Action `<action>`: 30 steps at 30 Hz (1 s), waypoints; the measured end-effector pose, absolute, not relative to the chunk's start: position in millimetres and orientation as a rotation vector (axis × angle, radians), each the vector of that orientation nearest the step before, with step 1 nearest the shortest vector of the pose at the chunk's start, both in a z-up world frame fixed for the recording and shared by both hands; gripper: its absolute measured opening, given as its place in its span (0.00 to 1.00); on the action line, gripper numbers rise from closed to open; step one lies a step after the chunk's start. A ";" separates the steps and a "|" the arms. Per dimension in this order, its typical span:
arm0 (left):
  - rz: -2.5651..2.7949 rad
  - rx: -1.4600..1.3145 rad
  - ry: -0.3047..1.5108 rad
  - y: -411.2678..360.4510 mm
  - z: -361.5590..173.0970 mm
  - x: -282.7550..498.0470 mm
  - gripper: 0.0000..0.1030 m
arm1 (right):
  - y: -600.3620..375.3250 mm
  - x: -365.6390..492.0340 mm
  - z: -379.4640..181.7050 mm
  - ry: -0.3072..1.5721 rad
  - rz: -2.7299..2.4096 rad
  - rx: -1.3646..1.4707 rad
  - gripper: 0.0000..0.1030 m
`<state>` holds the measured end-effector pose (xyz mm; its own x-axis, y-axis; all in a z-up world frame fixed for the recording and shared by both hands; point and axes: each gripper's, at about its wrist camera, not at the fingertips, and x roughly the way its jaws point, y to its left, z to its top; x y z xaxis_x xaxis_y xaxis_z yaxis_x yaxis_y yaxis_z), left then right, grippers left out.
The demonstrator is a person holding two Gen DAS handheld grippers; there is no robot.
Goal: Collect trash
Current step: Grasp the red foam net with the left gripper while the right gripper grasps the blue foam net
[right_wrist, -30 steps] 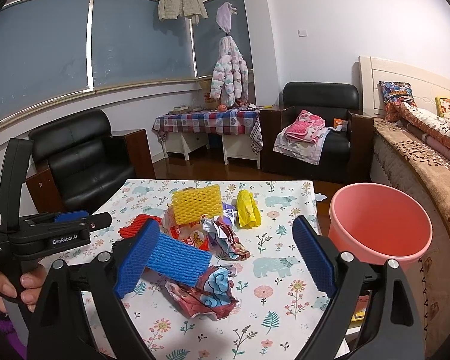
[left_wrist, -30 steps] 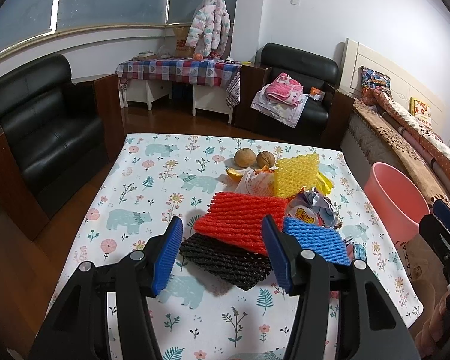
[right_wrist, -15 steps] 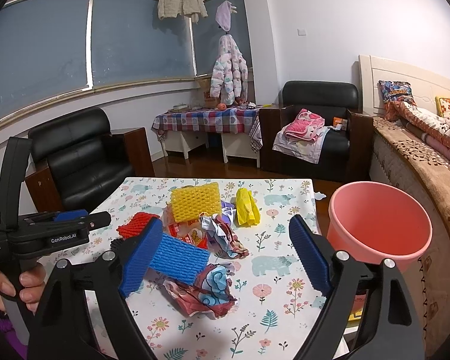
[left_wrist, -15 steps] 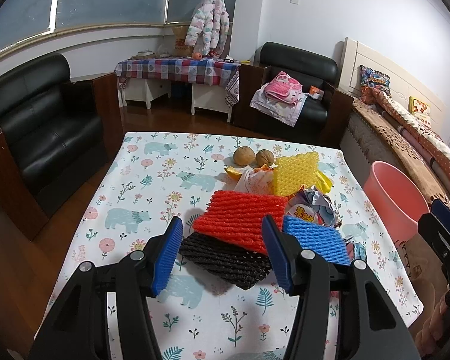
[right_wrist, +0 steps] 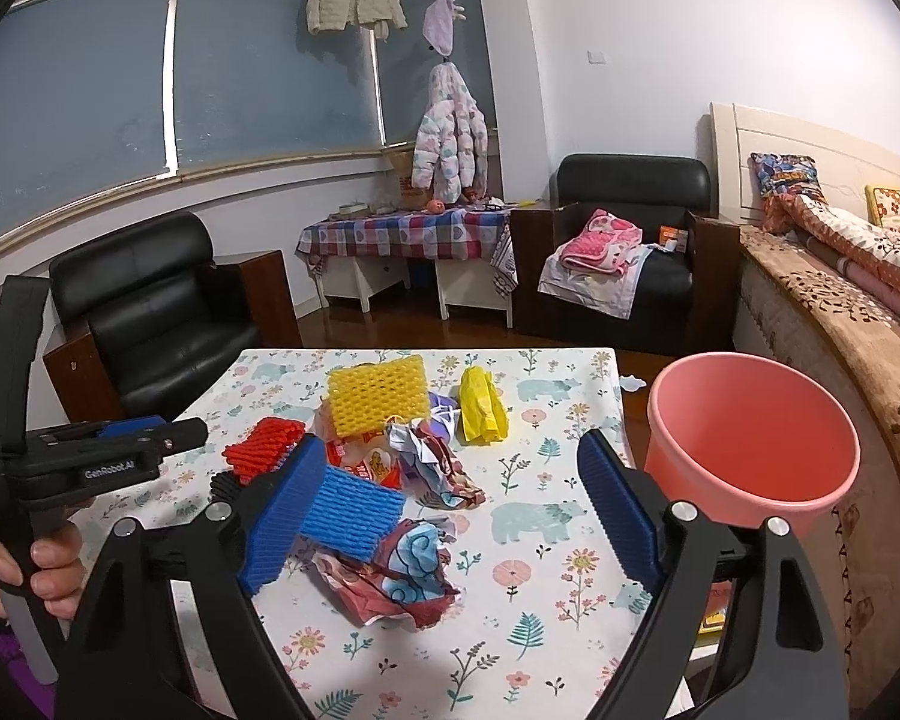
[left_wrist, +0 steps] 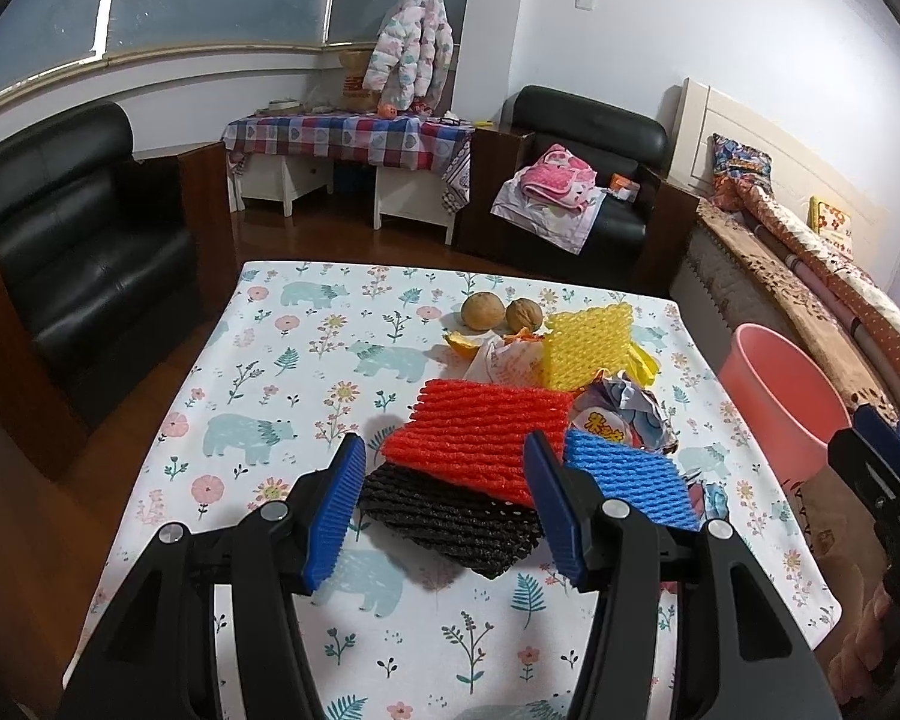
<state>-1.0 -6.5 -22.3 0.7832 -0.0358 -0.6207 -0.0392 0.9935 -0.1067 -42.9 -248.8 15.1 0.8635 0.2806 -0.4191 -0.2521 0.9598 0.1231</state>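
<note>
Left wrist view: looks forward and downward along its own fingers from the near edge of the table [left_wrist: 258,396], close over the red foam net [left_wrist: 480,438].
Right wrist view: sits further right, tilted down less steeply, facing across the table toward the far armchair [right_wrist: 630,240], with the pink bucket [right_wrist: 750,426] near on its right.
Shared: the trash pile, the table, the bucket, both armchairs and the far checked table.
Cross-sight: each view catches the other gripper at its edge.

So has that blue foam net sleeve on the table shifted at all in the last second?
No. The blue foam net sleeve lies against the same crumpled wrappers, equally short of the pink plastic bucket.
</note>
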 end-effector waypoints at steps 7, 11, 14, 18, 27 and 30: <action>-0.037 -0.162 0.682 -5.5 -24.3 -6.9 0.53 | -249.1 -42.4 9.6 0.468 0.280 0.054 0.83; -0.075 -0.192 0.707 -2.8 -23.3 -12.4 0.53 | -251.6 -41.2 1.4 0.499 0.285 0.049 0.83; -0.100 -0.209 0.728 -4.0 -25.6 -15.3 0.53 | -252.4 -40.2 -4.6 0.524 0.289 0.049 0.79; -0.141 -0.220 0.770 -0.6 -28.6 -11.5 0.53 | -253.7 -37.7 -10.3 0.550 0.303 0.058 0.77; -0.167 -0.347 0.870 0.1 -42.9 20.3 0.53 | -247.3 -39.5 -10.2 0.547 0.390 0.061 0.75; -0.131 -0.418 0.905 5.6 -52.4 34.5 0.53 | -241.4 -40.5 -10.2 0.546 0.418 0.045 0.75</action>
